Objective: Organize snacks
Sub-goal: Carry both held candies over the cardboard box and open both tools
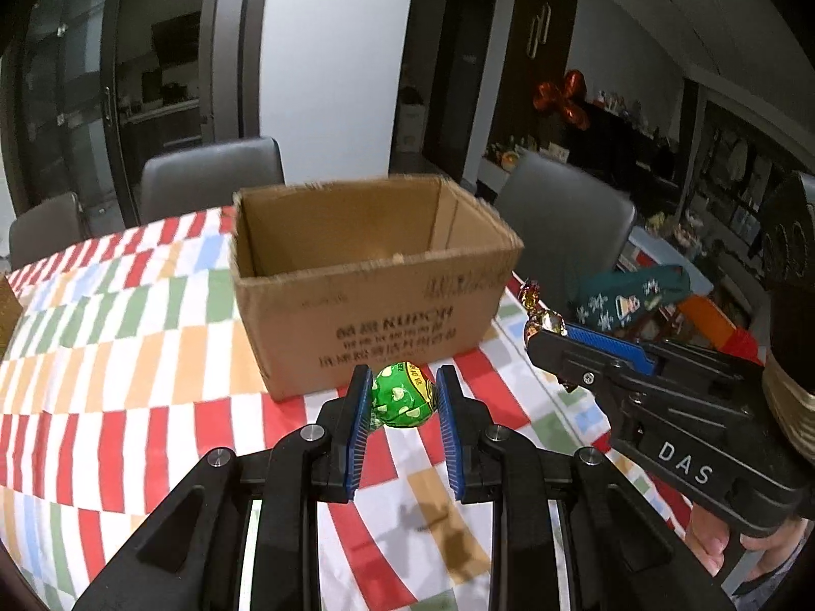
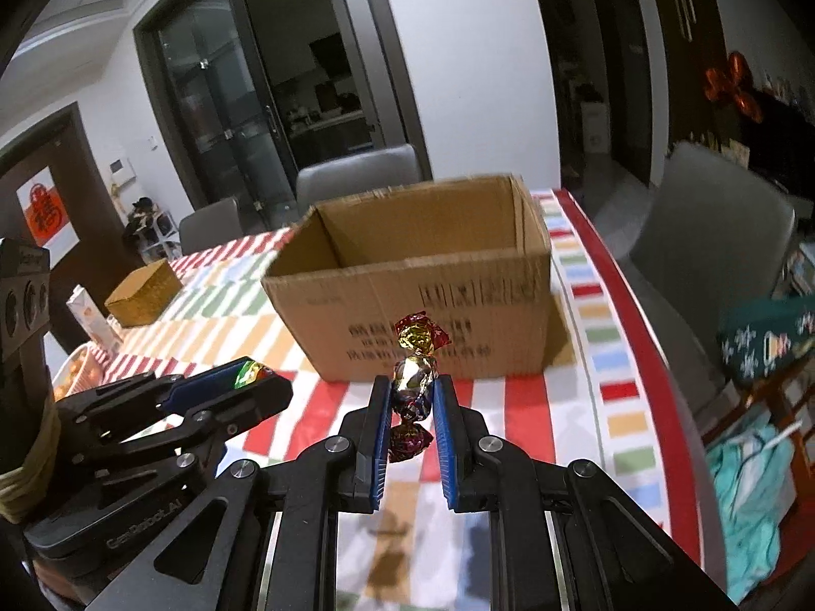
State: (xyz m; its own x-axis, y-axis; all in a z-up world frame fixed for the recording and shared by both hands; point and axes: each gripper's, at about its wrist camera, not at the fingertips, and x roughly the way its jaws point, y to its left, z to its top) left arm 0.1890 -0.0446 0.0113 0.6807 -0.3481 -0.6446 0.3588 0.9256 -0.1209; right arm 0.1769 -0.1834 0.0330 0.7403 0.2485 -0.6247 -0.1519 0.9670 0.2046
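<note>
Left gripper (image 1: 402, 402): black frame, blue ribbed pads closed on a green foil-wrapped candy (image 1: 402, 397) with pale heart print, held above the tablecloth just short of the box's near wall.

Right gripper (image 2: 412, 397): same build, fingers clamped on a gold-and-magenta twist-wrapped candy (image 2: 413, 382), wrapper ends fanning above and below the pads; held upright, likely so it drops cleanly.

Remaining items, largest first:

1. Dining table under a checked tablecloth (image 1: 102, 346) in red, orange, green and blue. Its right edge, seen from the right wrist, runs close beside the box; bare cloth lies to the left.
2. Cardboard box (image 1: 367, 280), open-topped, flaps absent, printed near wall facing both cameras. Judged the destination for the snacks; what little interior shows looks empty. Both candies sit below its rim, so each needs lifting over the near wall.
3. Grey chairs (image 1: 209, 173) behind the table, clear of the approach.
4. Small woven box (image 2: 145, 290), far left, well apart.
</note>
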